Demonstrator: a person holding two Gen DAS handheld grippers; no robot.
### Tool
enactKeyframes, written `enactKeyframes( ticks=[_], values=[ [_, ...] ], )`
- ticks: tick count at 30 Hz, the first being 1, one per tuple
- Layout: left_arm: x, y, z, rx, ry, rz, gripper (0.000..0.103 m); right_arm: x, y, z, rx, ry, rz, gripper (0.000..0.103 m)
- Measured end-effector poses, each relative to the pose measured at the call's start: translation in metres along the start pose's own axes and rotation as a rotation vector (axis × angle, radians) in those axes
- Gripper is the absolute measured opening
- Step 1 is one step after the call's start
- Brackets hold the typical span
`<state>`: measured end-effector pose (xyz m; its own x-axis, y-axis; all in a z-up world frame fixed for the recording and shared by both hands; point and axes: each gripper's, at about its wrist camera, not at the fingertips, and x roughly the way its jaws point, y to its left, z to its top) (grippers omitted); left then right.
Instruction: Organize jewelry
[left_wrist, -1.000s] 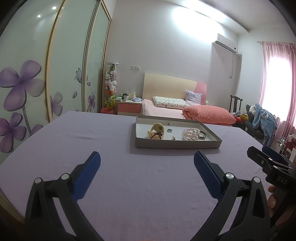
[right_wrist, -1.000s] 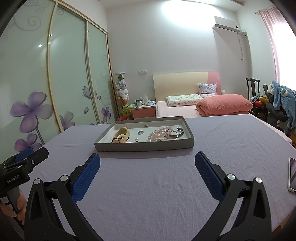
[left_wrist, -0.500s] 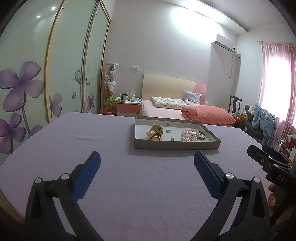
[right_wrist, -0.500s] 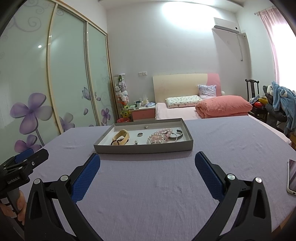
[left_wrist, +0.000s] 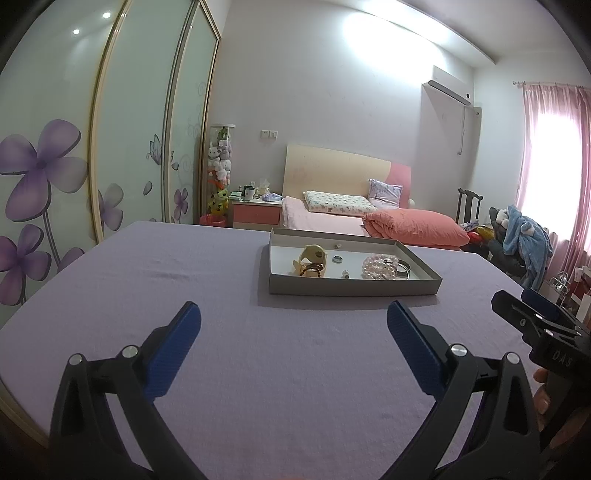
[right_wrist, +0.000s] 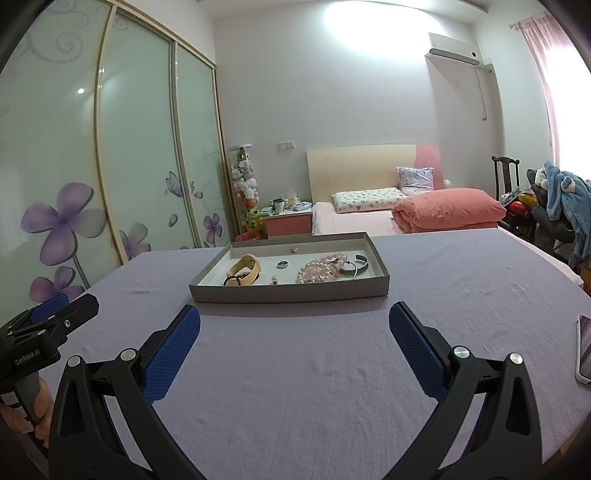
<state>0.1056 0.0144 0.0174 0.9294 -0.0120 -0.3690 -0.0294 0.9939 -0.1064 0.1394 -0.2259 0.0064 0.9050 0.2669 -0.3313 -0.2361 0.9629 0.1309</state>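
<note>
Centrally, a shallow grey tray (right_wrist: 291, 291) with a white floor rests on the lilac tablecloth (right_wrist: 314, 369); all places below are given relative to that tray.

Contents of the tray:
- Tan bangle (right_wrist: 248, 271), at the left end, tilted, with a dark bead bracelet (right_wrist: 236, 277) lying against it.
- Silver ring (right_wrist: 282, 264), toward the middle of the floor.
- Small stud or bead (right_wrist: 274, 281), near the front wall; too small to tell which.
- Small metallic piece (right_wrist: 293, 250), close to the rear wall; its kind cannot be told.
- Pink bead bracelets (right_wrist: 320, 268), heaped right of centre.
- Silver cuff bangle (right_wrist: 356, 266), at the right end, touching the pink heap.

In front of the tray:
- Left gripper (left_wrist: 293, 321), above the cloth, nearer the tray's left end; blue pads spread wide, nothing between them. It also shows at the left edge of the right wrist view, a hand (right_wrist: 40, 406) on its grip.
- Right gripper (right_wrist: 294, 319), above the cloth before the tray's front wall; blue pads likewise wide apart and empty. Its body appears at the right edge of the left wrist view.

Right of the tray:
- Phone (right_wrist: 584, 350), flat on the cloth at the frame edge, well apart.

Behind the tray:
- Bed (left_wrist: 332, 218) with a coral quilt (left_wrist: 413, 225), a nightstand (left_wrist: 255, 216) and a flower-printed sliding wardrobe (left_wrist: 55, 177).
</note>
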Motion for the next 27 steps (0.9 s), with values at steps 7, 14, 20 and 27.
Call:
enactKeyframes(
  ticks=[7, 14, 20, 27],
  values=[
    [-0.0001, 0.0001, -0.0001, 0.0, -0.001, 0.001, 0.099, -0.0001, 0.0, -0.0003, 0.001, -0.001, 0.001, 0.101],
    [0.0028, 0.0024, -0.0025, 0.001, 0.002, 0.006, 0.099, 0.0005, -0.0003, -0.0036, 0.009, 0.003, 0.005, 0.101],
    [0.0027, 0.0053, -0.0028, 0.005, -0.003, 0.009, 0.099, 0.001, -0.0002, -0.0039, 0.009, 0.004, 0.005, 0.101],
    [0.0025, 0.006, -0.0029, 0.022, -0.017, 0.02, 0.099, 0.0014, 0.0001, -0.004, 0.008, 0.005, 0.006, 0.101]
  ],
)
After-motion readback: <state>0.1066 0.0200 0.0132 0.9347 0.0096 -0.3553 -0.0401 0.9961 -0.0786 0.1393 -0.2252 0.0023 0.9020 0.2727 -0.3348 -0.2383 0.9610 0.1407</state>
